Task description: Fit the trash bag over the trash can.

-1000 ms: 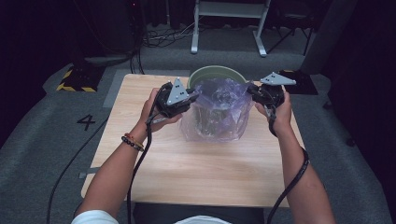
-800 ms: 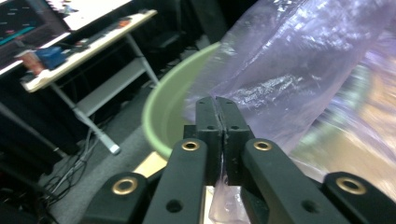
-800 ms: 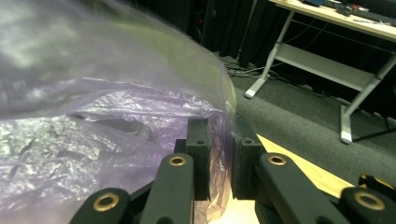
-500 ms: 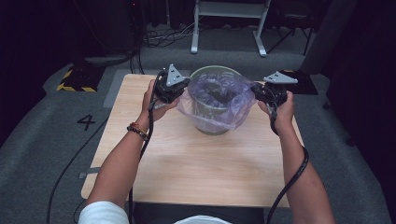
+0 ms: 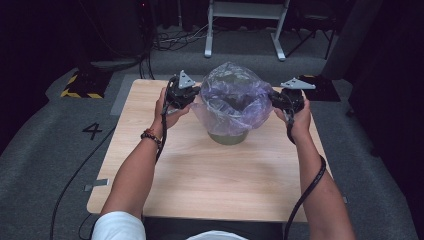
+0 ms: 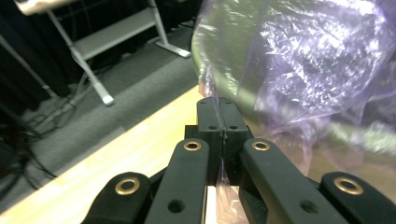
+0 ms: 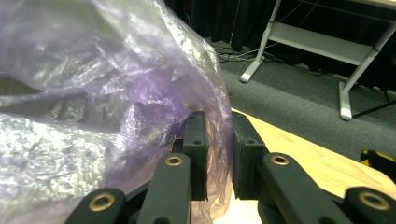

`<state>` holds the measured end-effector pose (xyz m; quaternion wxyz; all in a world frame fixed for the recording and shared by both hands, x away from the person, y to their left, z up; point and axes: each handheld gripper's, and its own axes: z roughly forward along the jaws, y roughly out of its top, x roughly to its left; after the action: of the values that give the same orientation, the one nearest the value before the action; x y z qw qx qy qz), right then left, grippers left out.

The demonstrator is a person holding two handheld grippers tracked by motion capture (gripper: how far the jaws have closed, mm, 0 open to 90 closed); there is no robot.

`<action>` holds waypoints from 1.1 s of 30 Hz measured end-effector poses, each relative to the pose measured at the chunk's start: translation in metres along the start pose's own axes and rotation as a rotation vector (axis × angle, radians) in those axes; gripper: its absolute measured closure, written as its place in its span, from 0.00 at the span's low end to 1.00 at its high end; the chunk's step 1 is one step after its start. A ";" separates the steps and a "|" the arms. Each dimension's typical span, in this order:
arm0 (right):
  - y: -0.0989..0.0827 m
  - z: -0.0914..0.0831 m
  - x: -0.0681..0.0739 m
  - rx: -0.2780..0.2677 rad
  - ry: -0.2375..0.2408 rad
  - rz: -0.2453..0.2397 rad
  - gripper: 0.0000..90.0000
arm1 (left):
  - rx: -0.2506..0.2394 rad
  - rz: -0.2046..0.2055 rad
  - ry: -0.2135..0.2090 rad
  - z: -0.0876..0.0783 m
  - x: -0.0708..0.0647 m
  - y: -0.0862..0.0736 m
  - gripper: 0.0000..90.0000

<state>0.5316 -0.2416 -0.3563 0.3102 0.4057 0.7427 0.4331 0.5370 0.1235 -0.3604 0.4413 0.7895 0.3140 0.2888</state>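
Two grippers hold a thin, crinkled, see-through purple bag [image 5: 231,95] stretched over a round olive-green bin [image 5: 228,137], which stands on a pale wood-grain table [image 5: 200,180]. The bag puffs up in a dome above the bin's rim and drapes down its walls; just the bin's base shows bare below the film. The left gripper [image 5: 189,97], just left of the bin, has its jaws clenched flat together on a fold of the bag's edge; in the left gripper view a sliver of film [image 6: 219,154] runs down the seam between the black pads. The right gripper [image 5: 276,100], just right of the bin, has been closing, and its jaws stand slightly apart with gathered film [image 7: 217,154] between them; whether the pads press that film is hard to tell. What lies inside the bin is blurred by the wrinkled plastic. Each gripper is topped by a grey three-cornered plate.
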 end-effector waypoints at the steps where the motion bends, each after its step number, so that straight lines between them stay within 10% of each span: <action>1: 0.000 0.000 0.000 0.000 0.000 0.000 0.89 | 0.007 0.005 0.002 0.001 0.000 -0.002 1.00; 15: -0.019 0.008 0.004 0.031 0.076 -0.065 0.92 | 0.073 0.033 -0.077 0.022 -0.012 -0.024 1.00; 24: -0.031 0.011 0.001 0.023 0.093 -0.032 0.91 | 0.058 -0.020 -0.131 0.024 -0.013 -0.039 1.00; 30: -0.035 0.014 0.005 0.012 0.129 -0.045 0.91 | 0.044 -0.034 -0.108 0.024 -0.014 -0.042 0.98; 33: -0.035 0.014 0.003 0.017 0.084 -0.044 0.75 | 0.036 -0.047 -0.073 0.024 -0.011 -0.041 0.90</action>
<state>0.5300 -0.2437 -0.3939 0.2847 0.3734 0.7674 0.4365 0.5379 0.1199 -0.4092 0.4448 0.7998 0.3211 0.2437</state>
